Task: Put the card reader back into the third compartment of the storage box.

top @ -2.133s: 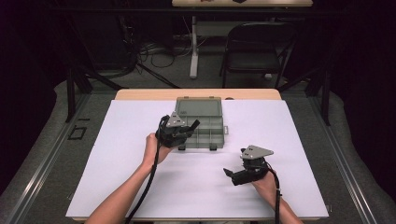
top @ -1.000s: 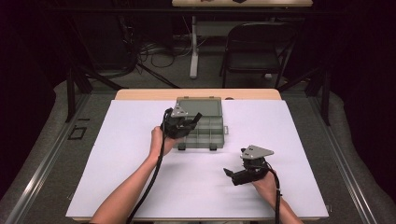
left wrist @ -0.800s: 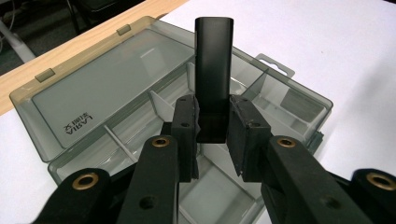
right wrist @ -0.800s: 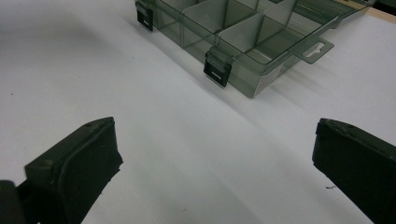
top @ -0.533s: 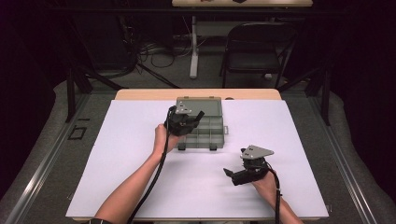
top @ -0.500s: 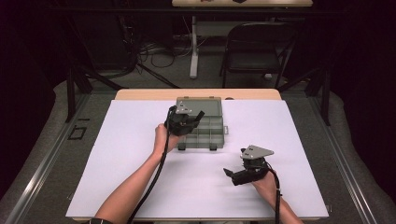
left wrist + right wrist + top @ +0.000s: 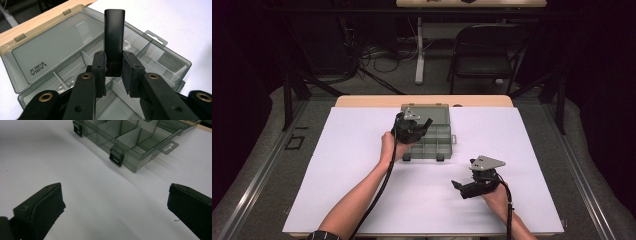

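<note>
While right gripper rests wide (nothing held), left gripper fingers clamp black block over organizer box.

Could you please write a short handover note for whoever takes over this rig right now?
Left gripper: shut on a black rectangular piece, held over the compartments of the open organizer box.
Right gripper: open, holding nothing, resting on the white table cover nearer the person than the box.
Box: lid folded back; the compartments in view look empty.
Done: piece picked up and brought over the box.
Left: probably lower it into a compartment and release.
</note>
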`<state>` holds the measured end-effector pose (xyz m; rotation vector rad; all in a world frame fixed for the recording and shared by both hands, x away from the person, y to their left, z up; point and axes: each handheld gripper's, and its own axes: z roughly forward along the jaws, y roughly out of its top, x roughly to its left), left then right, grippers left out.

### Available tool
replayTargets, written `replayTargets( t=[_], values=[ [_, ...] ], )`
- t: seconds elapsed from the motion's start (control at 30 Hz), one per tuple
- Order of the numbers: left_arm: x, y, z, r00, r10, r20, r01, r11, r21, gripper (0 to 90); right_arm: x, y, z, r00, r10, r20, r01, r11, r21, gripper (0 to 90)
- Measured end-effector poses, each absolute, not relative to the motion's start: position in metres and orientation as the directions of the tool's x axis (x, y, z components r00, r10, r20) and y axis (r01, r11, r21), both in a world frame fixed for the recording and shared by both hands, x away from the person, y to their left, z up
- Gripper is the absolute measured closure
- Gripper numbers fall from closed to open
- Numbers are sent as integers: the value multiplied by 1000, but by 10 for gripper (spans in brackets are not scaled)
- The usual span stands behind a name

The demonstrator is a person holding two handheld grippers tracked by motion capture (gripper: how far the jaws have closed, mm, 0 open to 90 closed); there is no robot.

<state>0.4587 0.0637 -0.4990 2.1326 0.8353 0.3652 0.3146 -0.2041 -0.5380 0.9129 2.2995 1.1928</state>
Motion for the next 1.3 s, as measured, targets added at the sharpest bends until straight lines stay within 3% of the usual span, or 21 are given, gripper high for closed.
replayTargets(
  t=[1.3],
  values=[
    [476, 42, -511, 687, 726, -38, 525, -460, 716, 729, 314, -204, -538, -711, 702, -42, 370, 424, 826, 0]
  ],
)
